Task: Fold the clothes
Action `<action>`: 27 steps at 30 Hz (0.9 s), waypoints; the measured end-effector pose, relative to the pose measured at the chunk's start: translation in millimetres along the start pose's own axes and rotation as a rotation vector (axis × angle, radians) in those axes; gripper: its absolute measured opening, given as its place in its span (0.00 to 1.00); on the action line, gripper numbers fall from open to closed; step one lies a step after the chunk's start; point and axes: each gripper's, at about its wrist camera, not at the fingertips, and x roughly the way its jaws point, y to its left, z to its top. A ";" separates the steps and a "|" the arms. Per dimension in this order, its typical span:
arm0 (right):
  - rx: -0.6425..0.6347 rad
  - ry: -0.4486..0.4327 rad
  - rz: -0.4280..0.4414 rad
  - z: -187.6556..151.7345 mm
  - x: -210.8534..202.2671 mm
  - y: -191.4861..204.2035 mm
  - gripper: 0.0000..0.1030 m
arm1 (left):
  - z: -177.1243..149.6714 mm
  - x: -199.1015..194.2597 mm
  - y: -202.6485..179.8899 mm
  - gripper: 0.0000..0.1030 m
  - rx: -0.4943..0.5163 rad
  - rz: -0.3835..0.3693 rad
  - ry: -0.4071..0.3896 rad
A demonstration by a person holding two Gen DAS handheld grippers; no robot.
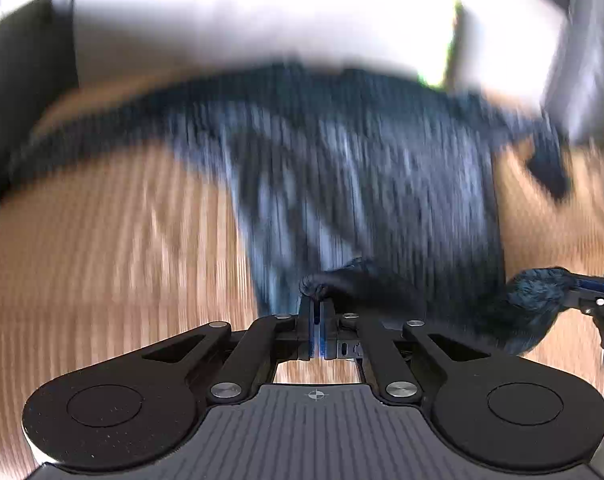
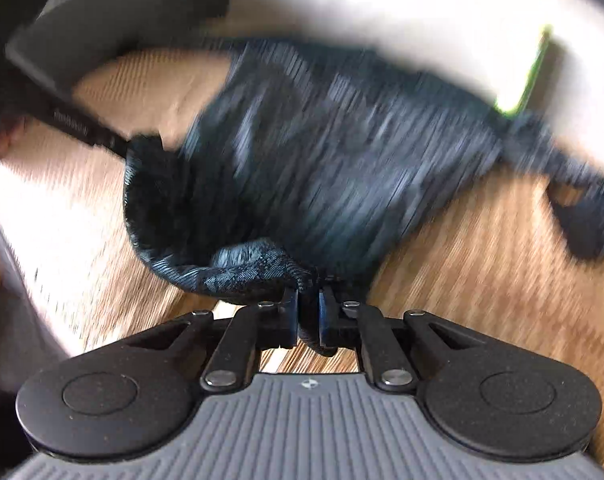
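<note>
One dark garment (image 1: 361,184), two tools, left (image 1: 317,300) and right (image 2: 309,292), one wooden table (image 1: 122,240).

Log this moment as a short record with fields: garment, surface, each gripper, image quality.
garment: dark blue garment, spread out but rumpled, its near edge lifted
surface: wooden table
left gripper: jaws shut on a bunched bit of the garment's near edge
right gripper: jaws shut on a rolled part of the same edge
other gripper in view: right one at the right border of the left wrist view, cloth in it
image quality: heavy motion blur; type of garment cannot be told
</note>
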 end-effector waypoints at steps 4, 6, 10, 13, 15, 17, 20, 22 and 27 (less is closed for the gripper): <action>0.171 -0.084 -0.105 58.0 22.6 -71.4 0.10 | 72.6 23.9 -0.7 0.00 -0.131 0.058 -0.099; 0.262 -0.102 -0.146 84.8 37.2 -106.0 0.10 | 89.9 34.7 0.6 0.08 -0.176 0.108 -0.093; 0.295 -0.039 -0.154 97.4 69.8 -134.8 0.10 | 80.4 32.6 -10.8 0.26 -0.163 0.115 -0.075; 0.289 -0.036 -0.117 93.6 74.2 -136.5 0.10 | 55.5 38.0 -31.7 0.30 -0.072 0.117 -0.004; 0.286 -0.033 -0.093 91.1 77.2 -137.6 0.10 | 43.8 48.9 -48.5 0.43 -0.027 0.111 0.023; 0.286 -0.033 -0.070 89.3 78.7 -138.9 0.10 | 36.7 60.6 -68.2 0.53 0.026 0.110 0.031; 0.296 -0.043 -0.047 91.2 74.4 -141.9 0.10 | 37.3 73.9 -101.9 0.53 0.115 0.090 0.008; 0.296 -0.051 -0.040 91.6 71.3 -144.2 0.10 | 38.2 84.7 -120.9 0.54 0.159 0.076 -0.007; 0.307 -0.066 -0.024 91.1 68.1 -152.0 0.10 | 52.3 114.9 -155.0 0.56 0.220 0.077 -0.029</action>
